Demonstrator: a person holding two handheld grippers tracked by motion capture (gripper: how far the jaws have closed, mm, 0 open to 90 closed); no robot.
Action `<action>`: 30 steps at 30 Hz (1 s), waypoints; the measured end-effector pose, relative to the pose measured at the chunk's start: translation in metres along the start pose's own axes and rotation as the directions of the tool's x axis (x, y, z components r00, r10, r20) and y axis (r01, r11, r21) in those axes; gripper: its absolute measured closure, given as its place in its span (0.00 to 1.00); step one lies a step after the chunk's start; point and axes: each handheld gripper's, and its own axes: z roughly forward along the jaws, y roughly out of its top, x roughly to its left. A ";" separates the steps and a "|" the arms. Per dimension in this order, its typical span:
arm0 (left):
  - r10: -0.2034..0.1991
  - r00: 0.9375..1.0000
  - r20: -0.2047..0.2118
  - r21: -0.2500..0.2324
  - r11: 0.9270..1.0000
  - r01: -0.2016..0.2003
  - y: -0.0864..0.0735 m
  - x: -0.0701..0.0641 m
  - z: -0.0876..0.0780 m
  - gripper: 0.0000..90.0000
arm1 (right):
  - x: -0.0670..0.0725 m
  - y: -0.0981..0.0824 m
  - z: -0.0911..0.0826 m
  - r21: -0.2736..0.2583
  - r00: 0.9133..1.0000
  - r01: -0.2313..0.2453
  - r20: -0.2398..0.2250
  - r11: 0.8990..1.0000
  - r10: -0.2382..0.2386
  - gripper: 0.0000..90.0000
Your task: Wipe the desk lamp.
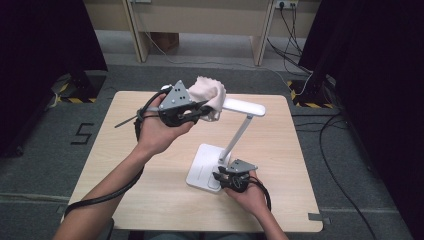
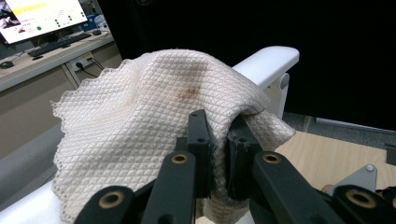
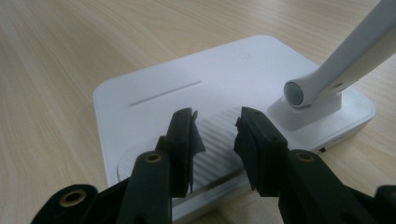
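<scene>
Item 1, left claw (image 1: 207, 111): I have it raised above the far left part of the desk (image 1: 150, 200), its jaws clenched on a fold of the cream waffle-weave cloth (image 1: 210, 90). In the left gripper view the left claw (image 2: 218, 140) pinches the cloth (image 2: 140, 116) between the two black pads, with the rest of the fabric draped over the end of the lamp head (image 2: 271, 58). A faint brownish stain marks the cloth near its middle

Item 2, cloth: bunched on the left end of the white desk lamp's head (image 1: 245, 106), covering that end and touching it; the right end of the head is bare

Item 3, right claw (image 1: 220, 176): I have it low at the near right of the desk, on the near right edge of the lamp base (image 1: 202, 167). In the right gripper view the right claw (image 3: 215, 140) stands released, jaws apart with a clear gap, poised over the ribbed oval pad (image 3: 219, 144) on the base (image 3: 187, 79); whether the tips touch the base I cannot tell

Item 4, lamp stem (image 1: 240, 132): slants up from its hinge (image 3: 299, 93) at the right corner of the base to the head

Item 5, desk: pale wood grain, lamp standing right of its middle
</scene>
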 end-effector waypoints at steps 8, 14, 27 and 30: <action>0.003 1.000 0.011 -0.003 1.000 -0.003 0.000 -0.004 0.005 0.91 | 0.001 0.000 0.000 0.003 1.000 0.001 0.003 1.000 -0.001 0.73; 0.016 1.000 0.014 0.000 1.000 -0.016 0.002 -0.007 0.006 0.91 | 0.001 0.000 0.000 0.003 1.000 0.000 0.007 1.000 0.000 0.73; 0.022 0.999 0.033 0.000 1.000 -0.022 0.007 -0.014 0.015 0.91 | 0.001 0.000 0.000 -0.002 1.000 0.002 0.007 1.000 -0.002 0.73; 0.022 0.999 0.034 0.001 1.000 -0.022 0.007 -0.015 0.016 0.91 | 0.001 0.000 0.000 -0.003 1.000 0.002 0.007 1.000 -0.002 0.73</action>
